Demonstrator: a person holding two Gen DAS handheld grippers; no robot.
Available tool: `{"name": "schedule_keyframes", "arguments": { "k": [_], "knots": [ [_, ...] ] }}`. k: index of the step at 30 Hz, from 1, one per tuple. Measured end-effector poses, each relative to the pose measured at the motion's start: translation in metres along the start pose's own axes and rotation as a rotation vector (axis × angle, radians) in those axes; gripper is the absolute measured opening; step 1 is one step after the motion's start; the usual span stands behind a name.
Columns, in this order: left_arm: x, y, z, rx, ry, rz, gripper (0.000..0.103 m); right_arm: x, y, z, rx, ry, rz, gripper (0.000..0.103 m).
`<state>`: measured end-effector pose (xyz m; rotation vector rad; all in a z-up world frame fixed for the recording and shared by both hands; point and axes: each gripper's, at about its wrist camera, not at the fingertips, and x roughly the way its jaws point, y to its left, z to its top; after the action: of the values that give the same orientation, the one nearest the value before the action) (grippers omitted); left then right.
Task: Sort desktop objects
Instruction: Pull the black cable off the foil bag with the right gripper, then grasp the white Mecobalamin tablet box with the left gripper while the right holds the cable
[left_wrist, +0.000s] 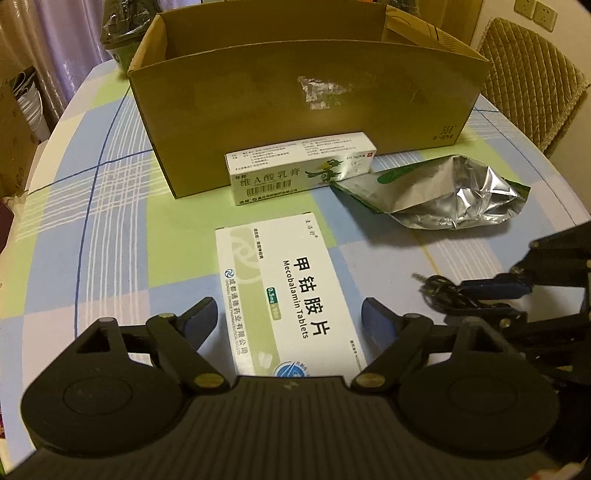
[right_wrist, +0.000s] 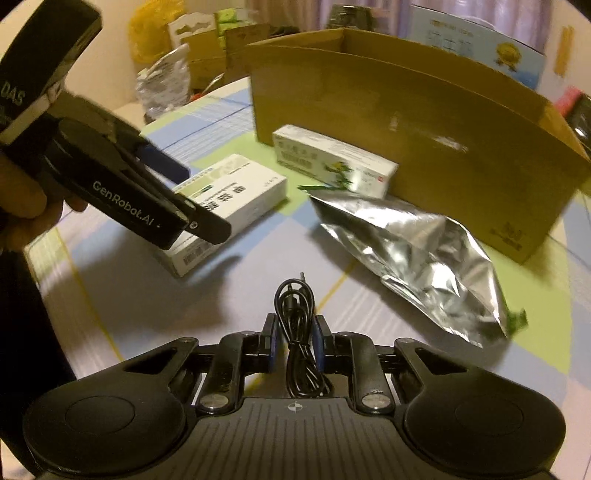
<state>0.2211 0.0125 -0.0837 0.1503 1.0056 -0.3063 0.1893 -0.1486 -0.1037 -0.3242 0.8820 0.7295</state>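
Right hand-held gripper clamps a coiled black cable in front of the cardboard box. Left hand-held gripper, fingers spread, straddles the white tablet box on the counter. Ointment carton touches the cardboard box's front wall; foil pouch lies just beside it.

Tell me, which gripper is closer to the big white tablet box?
Left. The left gripper hangs open with the flat white tablet box between its fingers; the right gripper sits off to the side, shut on the coiled black cable.
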Motion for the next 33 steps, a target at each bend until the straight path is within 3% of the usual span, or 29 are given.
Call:
{"name": "schedule_keyframes", "arguments": {
  "k": [4,13,26,27,28,33],
  "knots": [
    [0.005,0.003,0.001,-0.035,0.000,0.016,0.081,-0.010,-0.005,-0.004,0.072,-0.012,-0.006,0.015],
    [0.011,0.005,0.005,-0.077,0.019,0.032,0.069,-0.012,-0.010,-0.008,0.177,-0.011,-0.020,0.015],
    [-0.027,-0.008,-0.005,-0.081,-0.020,0.033,0.067,-0.046,-0.014,-0.009,0.310,-0.073,-0.045,0.014],
    [-0.030,-0.009,-0.005,-0.082,-0.024,0.034,0.067,-0.050,-0.014,-0.008,0.314,-0.081,-0.046,0.012],
    [-0.035,-0.011,-0.005,-0.081,-0.031,0.036,0.067,-0.054,-0.015,-0.008,0.319,-0.089,-0.049,0.000],
    [-0.051,-0.019,-0.003,-0.072,-0.054,0.035,0.067,-0.066,-0.018,-0.001,0.334,-0.108,-0.079,0.000]
  ]
}}
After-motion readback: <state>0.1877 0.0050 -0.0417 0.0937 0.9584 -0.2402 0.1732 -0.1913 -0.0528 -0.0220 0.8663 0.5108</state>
